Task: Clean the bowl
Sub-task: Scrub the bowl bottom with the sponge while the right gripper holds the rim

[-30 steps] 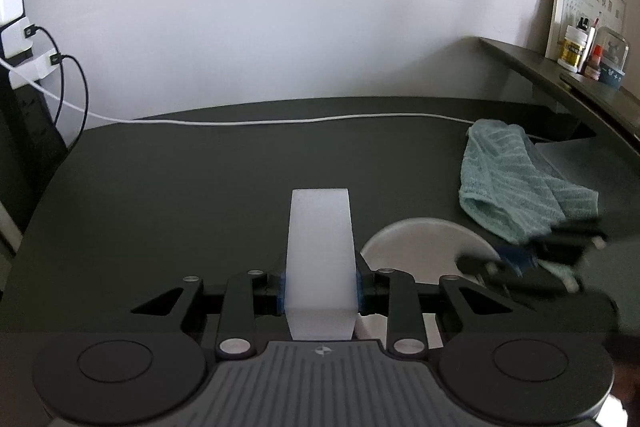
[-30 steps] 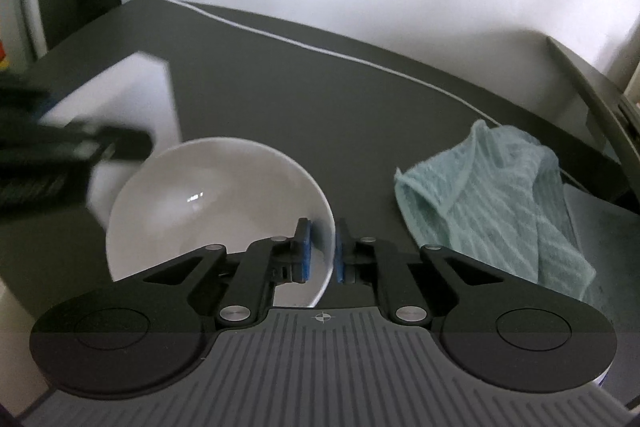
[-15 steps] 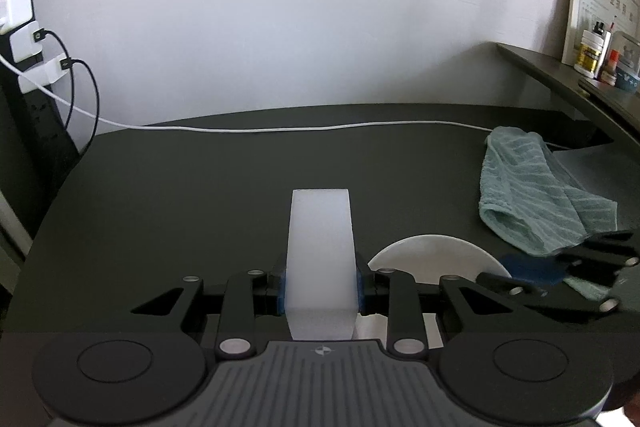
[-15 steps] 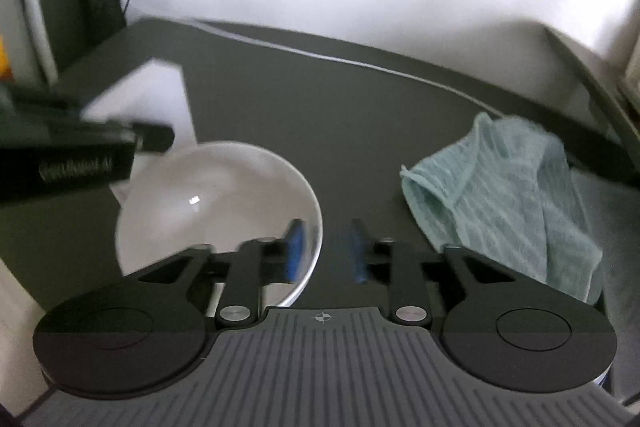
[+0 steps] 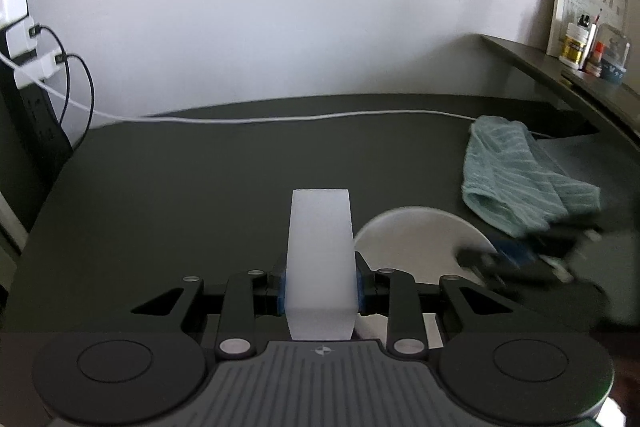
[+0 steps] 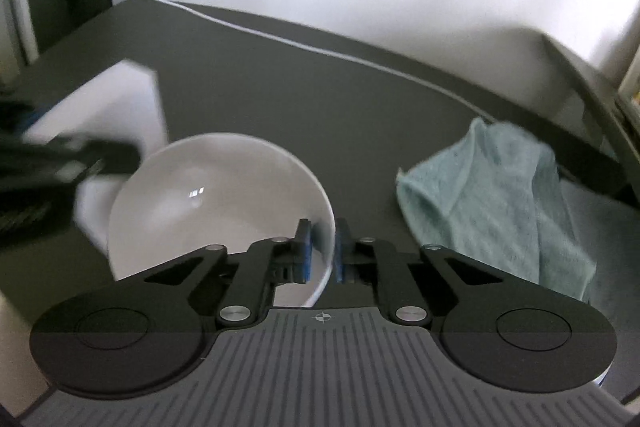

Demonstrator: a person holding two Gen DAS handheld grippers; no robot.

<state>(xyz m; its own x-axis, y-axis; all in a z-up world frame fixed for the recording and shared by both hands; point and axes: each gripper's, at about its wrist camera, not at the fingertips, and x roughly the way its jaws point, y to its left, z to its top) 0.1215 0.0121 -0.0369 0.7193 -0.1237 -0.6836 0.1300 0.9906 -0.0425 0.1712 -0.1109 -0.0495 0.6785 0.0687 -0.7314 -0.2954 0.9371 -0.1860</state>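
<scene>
Dark surface (image 6: 320, 99): right hand-held gripper (image 6: 320, 251) has re-closed across the bowl (image 6: 216, 203) rim after briefly opening; left hand-held gripper (image 5: 320, 283) stays clamped on the white sponge block (image 5: 320, 247), so wiping can begin.

Bowl (image 6: 208, 203): plain glossy white, small bright glint inside.
Block (image 5: 320, 259) between left tongs (image 5: 320, 287): translucent milky white, unpatterned.
Tongs black, blue pads (image 6: 305, 251); grey ribbed housing behind.
Towel (image 6: 500, 203) right of right tongs (image 6: 322, 251): pale teal, ribbed stripe weave.
Table (image 5: 200, 179): matte dark grey-black.
Cable (image 5: 304, 117) beyond tongs: white.
Wall (image 5: 300, 7): off-white.
Power strip (image 5: 16, 27) far left: black, red lamp, white plugs.
</scene>
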